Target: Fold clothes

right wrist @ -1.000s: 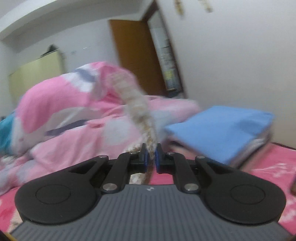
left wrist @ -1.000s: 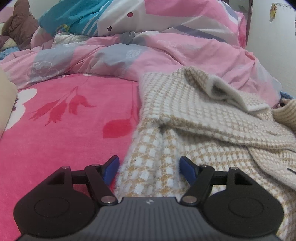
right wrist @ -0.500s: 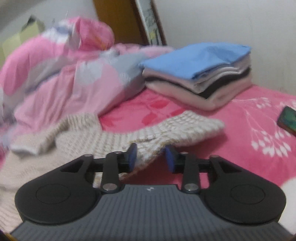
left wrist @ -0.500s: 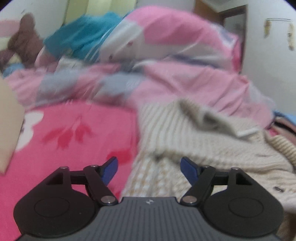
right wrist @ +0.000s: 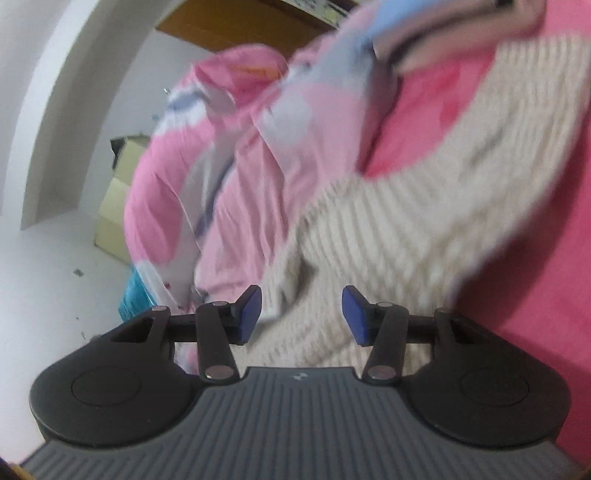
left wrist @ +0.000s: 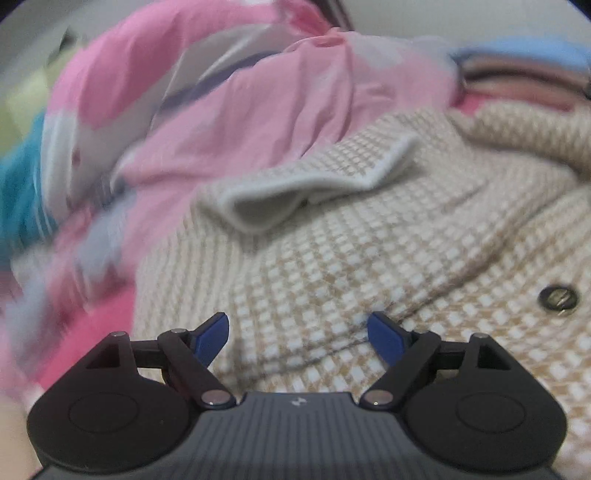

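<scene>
**On the bed, both grippers spread above the checked jacket**

On the bed, the beige-and-white checked jacket (left wrist: 332, 251) lies crumpled, with its pale collar (left wrist: 295, 192) turned up near the pink quilt (left wrist: 229, 110). A dark round button (left wrist: 558, 297) sits on the cloth at the right. The left gripper (left wrist: 297, 338) hangs just over the jacket with its blue fingers (left wrist: 212, 334) spread wide and nothing between them.

In the right wrist view the picture is tilted and blurred. The right gripper (right wrist: 301, 314) is spread too and holds nothing; part of the jacket (right wrist: 424, 229) lies ahead of it on the pink sheet (right wrist: 535, 295). A stack of folded clothes (right wrist: 443, 33) shows at the top edge.
</scene>
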Demonstrator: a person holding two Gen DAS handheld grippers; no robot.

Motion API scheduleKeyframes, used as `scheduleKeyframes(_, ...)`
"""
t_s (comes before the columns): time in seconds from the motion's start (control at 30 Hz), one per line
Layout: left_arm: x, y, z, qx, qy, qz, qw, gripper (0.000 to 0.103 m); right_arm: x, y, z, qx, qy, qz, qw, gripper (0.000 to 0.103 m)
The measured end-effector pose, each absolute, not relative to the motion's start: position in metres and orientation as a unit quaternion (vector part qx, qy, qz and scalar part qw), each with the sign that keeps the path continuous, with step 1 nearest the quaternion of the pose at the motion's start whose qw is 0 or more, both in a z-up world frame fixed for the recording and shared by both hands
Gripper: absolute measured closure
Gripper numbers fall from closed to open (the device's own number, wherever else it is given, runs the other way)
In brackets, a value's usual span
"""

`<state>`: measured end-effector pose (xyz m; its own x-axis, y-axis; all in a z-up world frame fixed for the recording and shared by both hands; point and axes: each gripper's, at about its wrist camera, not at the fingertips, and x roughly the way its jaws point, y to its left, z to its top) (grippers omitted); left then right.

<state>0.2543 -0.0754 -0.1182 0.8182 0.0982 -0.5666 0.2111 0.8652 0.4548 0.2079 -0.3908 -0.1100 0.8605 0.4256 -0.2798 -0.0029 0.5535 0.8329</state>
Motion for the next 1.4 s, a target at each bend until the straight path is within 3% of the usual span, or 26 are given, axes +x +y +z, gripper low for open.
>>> scheduleKeyframes(0.07, 0.255, -0.078, -0.119, 0.273, 0.29, -0.022, 0.917, 0.024, 0.213, -0.379, -0.119, 0.437, 0.246, 0.129, 0.855, 0.056)
scheduleKeyframes(0.13, 0.258, -0.081, -0.117, 0.27, 0.286, -0.023, 0.919, 0.044, 0.218, -0.367, -0.128, 0.419, 0.259, 0.132, 0.86, 0.057)
scheduleKeyframes(0.2, 0.261, -0.086, -0.116, 0.281, 0.276, -0.017, 0.919, 0.079, 0.222, -0.356, -0.135, 0.401, 0.27, 0.135, 0.865, 0.056)
scheduleKeyframes(0.27, 0.264, -0.089, -0.116, 0.29, 0.262, 0.004, 0.921, 0.102, 0.222, -0.355, -0.135, 0.394, 0.269, 0.134, 0.869, 0.056)
scheduleKeyframes(0.47, 0.271, -0.028, -0.081, 0.184, 0.254, 0.091, 0.945, 0.102, 0.222, -0.354, -0.137, 0.39, 0.268, 0.128, 0.872, 0.057)
scheduleKeyframes(0.57, 0.263, -0.004, -0.071, 0.155, 0.282, 0.016, 0.947, 0.099, 0.221, -0.353, -0.138, 0.387, 0.267, 0.126, 0.873, 0.057)
scheduleKeyframes(0.63, 0.249, -0.015, -0.076, 0.197, 0.28, -0.035, 0.939, 0.084, 0.221, -0.353, -0.139, 0.386, 0.267, 0.124, 0.874, 0.057)
scheduleKeyframes(0.7, 0.236, -0.033, -0.085, 0.245, 0.271, -0.08, 0.928, 0.048, 0.221, -0.352, -0.14, 0.384, 0.267, 0.122, 0.875, 0.057)
scheduleKeyframes(0.77, 0.233, -0.055, -0.096, 0.278, 0.263, -0.12, 0.916, 0.038, 0.221, -0.352, -0.141, 0.383, 0.267, 0.12, 0.876, 0.057)
scheduleKeyframes(0.97, 0.252, -0.104, -0.125, 0.351, 0.255, -0.154, 0.888, 0.04, 0.222, -0.354, -0.142, 0.384, 0.269, 0.125, 0.874, 0.056)
scheduleKeyframes(1.03, 0.261, -0.111, -0.126, 0.355, 0.259, -0.148, 0.886, 0.054, 0.223, -0.355, -0.142, 0.384, 0.27, 0.127, 0.874, 0.056)
scheduleKeyframes(1.07, 0.264, -0.116, -0.128, 0.362, 0.258, -0.146, 0.884, 0.076, 0.223, -0.354, -0.142, 0.383, 0.272, 0.127, 0.874, 0.056)
scheduleKeyframes(1.1, 0.265, -0.121, -0.13, 0.374, 0.253, -0.139, 0.881, 0.09, 0.224, -0.354, -0.142, 0.382, 0.273, 0.128, 0.874, 0.056)
scheduleKeyframes(1.4, 0.25, -0.084, -0.094, 0.331, 0.177, -0.008, 0.927, 0.094, 0.224, -0.356, -0.143, 0.386, 0.273, 0.134, 0.871, 0.056)
